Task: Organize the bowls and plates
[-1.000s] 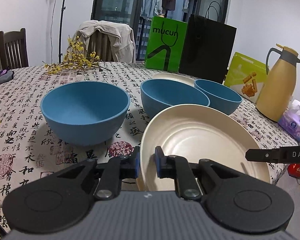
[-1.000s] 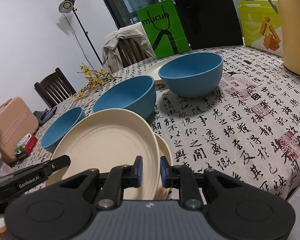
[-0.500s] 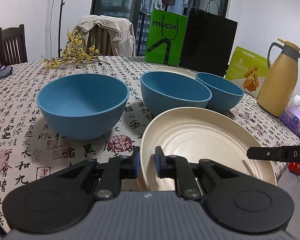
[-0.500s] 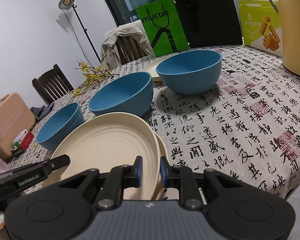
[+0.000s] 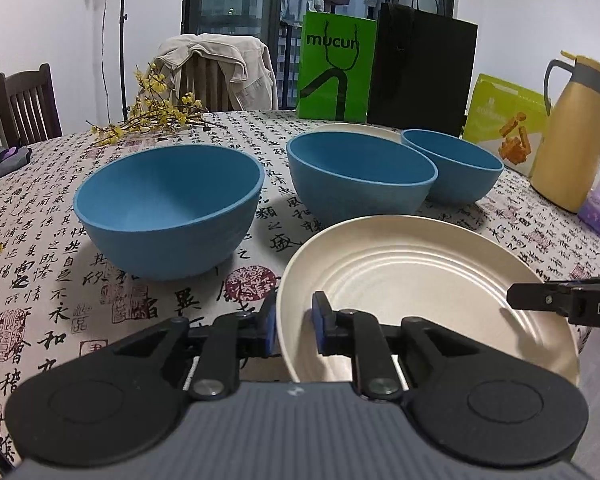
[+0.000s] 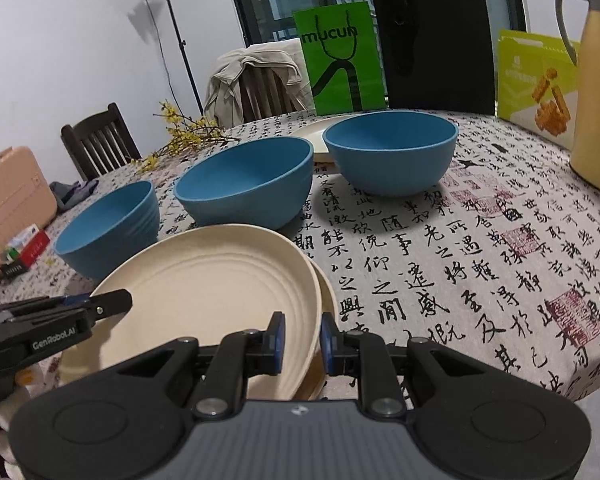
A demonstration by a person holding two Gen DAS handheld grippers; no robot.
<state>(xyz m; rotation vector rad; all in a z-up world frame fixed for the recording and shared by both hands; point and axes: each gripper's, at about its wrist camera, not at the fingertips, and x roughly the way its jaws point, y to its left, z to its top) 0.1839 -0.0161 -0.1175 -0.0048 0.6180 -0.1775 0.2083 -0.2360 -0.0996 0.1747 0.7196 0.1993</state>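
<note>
Cream top plate point(image 6: 204, 300) lowered onto the plate beneath point(image 6: 329, 296).
Our left gripper point(image 5: 295, 316) jaws are opening around its rim; right gripper point(image 6: 302, 332) clamps the opposite rim, so we're nearly stacked.

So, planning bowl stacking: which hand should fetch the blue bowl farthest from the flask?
Left, probably: the bowl sits just beyond the left gripper; the right gripper holds the cream plate farther away.
</note>
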